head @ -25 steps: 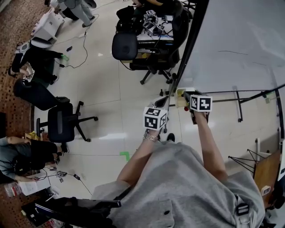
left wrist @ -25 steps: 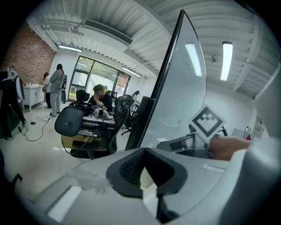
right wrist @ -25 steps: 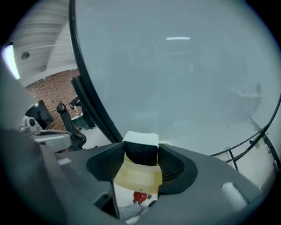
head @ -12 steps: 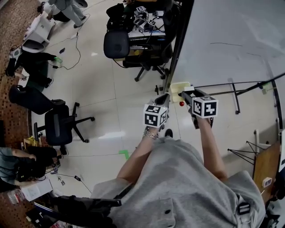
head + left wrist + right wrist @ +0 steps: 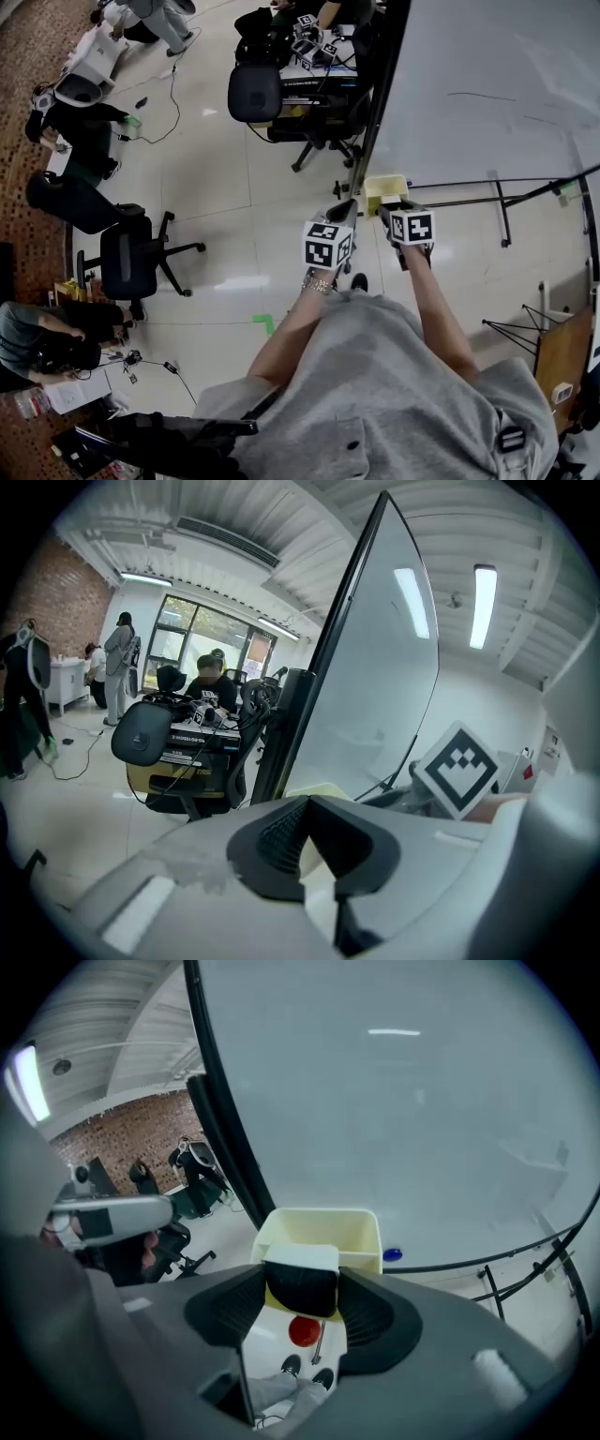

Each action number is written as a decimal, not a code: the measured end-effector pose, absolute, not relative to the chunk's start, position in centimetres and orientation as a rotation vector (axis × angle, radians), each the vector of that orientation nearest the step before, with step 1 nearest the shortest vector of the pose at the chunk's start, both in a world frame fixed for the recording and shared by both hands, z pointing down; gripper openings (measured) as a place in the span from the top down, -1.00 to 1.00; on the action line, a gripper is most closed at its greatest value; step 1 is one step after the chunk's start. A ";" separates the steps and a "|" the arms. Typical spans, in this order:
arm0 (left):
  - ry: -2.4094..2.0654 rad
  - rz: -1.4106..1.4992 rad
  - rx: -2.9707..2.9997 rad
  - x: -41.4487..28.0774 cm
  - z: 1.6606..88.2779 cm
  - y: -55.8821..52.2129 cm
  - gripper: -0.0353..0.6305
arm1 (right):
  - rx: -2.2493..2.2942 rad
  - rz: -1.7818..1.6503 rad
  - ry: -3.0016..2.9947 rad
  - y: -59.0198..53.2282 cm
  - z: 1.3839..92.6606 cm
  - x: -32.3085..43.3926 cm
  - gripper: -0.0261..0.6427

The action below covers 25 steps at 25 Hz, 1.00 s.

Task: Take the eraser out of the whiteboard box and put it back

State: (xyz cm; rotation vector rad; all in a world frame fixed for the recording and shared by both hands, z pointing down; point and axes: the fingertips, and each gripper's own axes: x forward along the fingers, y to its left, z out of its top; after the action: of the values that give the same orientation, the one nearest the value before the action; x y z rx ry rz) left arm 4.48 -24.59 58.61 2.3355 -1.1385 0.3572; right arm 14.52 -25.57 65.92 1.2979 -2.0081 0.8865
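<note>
The eraser point(image 5: 300, 1274) is held out of the box point(image 5: 323, 1227), clamped in the right gripper's point(image 5: 302, 1299) fingers; putting it back likely remains. The left gripper's point(image 5: 307, 806) fingers are together, empty.

Honestly, nothing here I can actually read. The left white marker cube point(image 5: 327, 246) and the right white marker cube point(image 5: 412, 226) only show black square patterns, no letters or numbers. The yellowish box under the far desk point(image 5: 203, 772) has print, but it's too small to make out.

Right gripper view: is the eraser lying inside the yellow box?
No, the eraser sits clamped between the right gripper's jaws, in front of the box.
</note>
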 end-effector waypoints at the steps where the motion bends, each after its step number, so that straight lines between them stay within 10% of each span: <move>1: -1.142 0.358 2.335 4.4 58.6 -24.6 0.88 | 1.295 0.884 -1.998 -25.6 66.6 14.5 0.18; 15: -1.155 0.430 2.297 6.1 60.3 -22.1 0.88 | 1.446 0.790 -2.135 -26.1 61.5 15.8 0.17; 17: -1.149 0.461 2.279 6.3 61.2 -20.9 0.88 | 1.486 0.756 -2.172 -25.5 60.3 16.2 0.91; 25: -1.142 0.465 2.304 5.9 60.5 -18.3 0.88 | 1.438 0.782 -2.158 -21.0 61.4 13.7 0.91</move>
State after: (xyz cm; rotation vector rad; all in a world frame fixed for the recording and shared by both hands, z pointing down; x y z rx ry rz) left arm 5.89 -18.33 60.45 2.3040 -1.1419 0.4650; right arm 13.67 -21.05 61.45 1.4378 -2.1577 0.7822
